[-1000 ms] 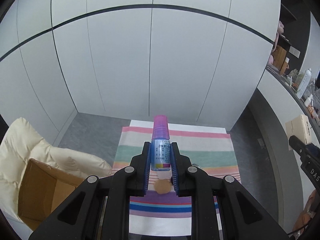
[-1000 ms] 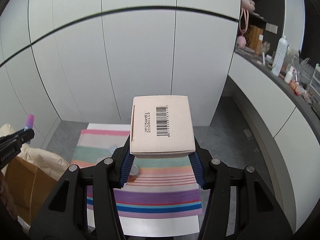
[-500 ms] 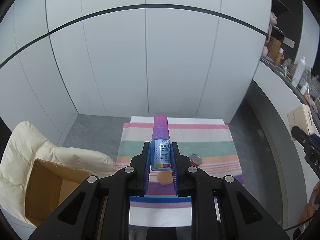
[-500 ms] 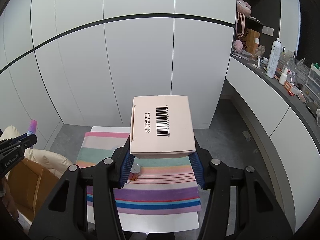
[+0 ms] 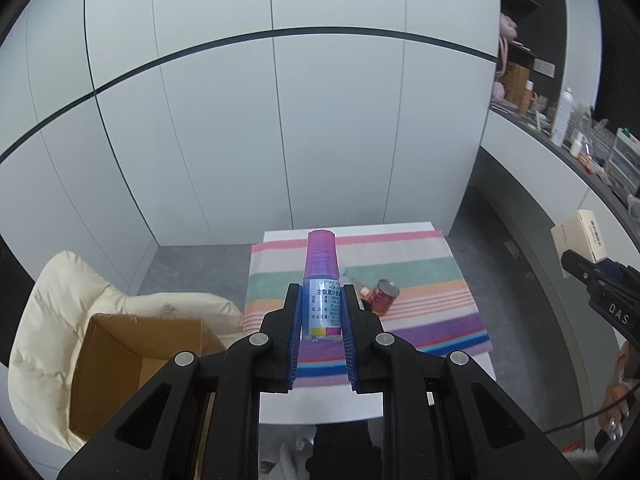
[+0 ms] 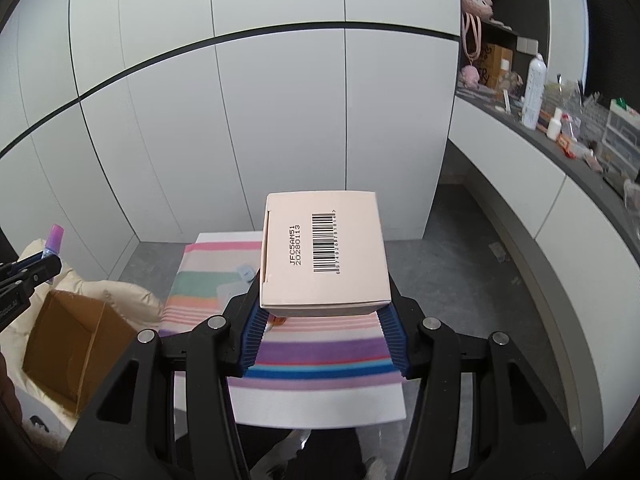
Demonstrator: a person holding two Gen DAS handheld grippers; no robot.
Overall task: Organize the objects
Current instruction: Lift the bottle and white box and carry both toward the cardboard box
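Observation:
My left gripper is shut on a small bottle with a purple cap and a blue label, held upright high above the striped cloth. My right gripper is shut on a pale pink box with a barcode on top, also held high above the cloth. An open cardboard box sits on a cream cushion at the lower left; it also shows in the right wrist view. A red can lies on its side on the cloth.
A small table with the striped cloth stands against white wall panels. The cream cushion lies left of it. A counter with bottles and clutter runs along the right. Small pale items lie on the cloth.
Both grippers have risen and pulled back from the table with their objects held. The cardboard box has come more into view at the left, and the red can shows on the cloth.

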